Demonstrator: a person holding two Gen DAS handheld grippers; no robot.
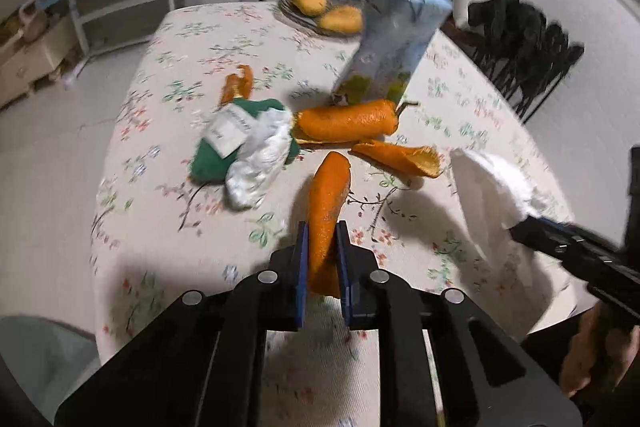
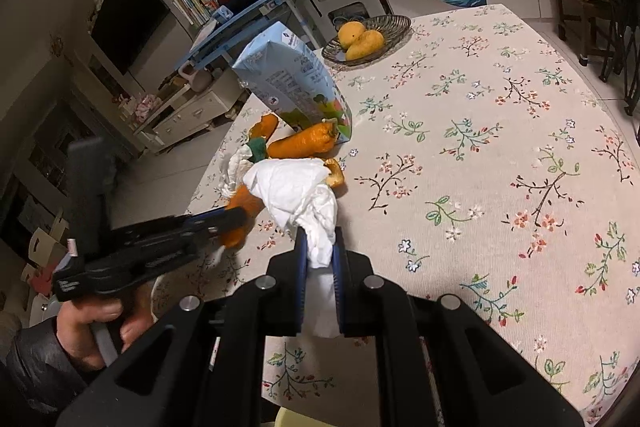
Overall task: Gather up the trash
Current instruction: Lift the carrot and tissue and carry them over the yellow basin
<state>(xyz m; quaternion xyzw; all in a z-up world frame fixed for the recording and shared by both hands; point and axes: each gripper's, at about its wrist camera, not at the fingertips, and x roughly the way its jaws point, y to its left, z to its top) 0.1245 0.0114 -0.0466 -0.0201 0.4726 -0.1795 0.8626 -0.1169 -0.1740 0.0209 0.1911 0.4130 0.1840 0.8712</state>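
Two grippers, both clenched: our left gripper grasps a strip of orange peel above the near table edge, its long axis pointing away along the fingers; our right gripper pinches a crumpled white tissue. We count three more peel pieces on the cloth, one green-and-white wrapper, one blue carton leaning over them, and two yellow fruits in one basket.
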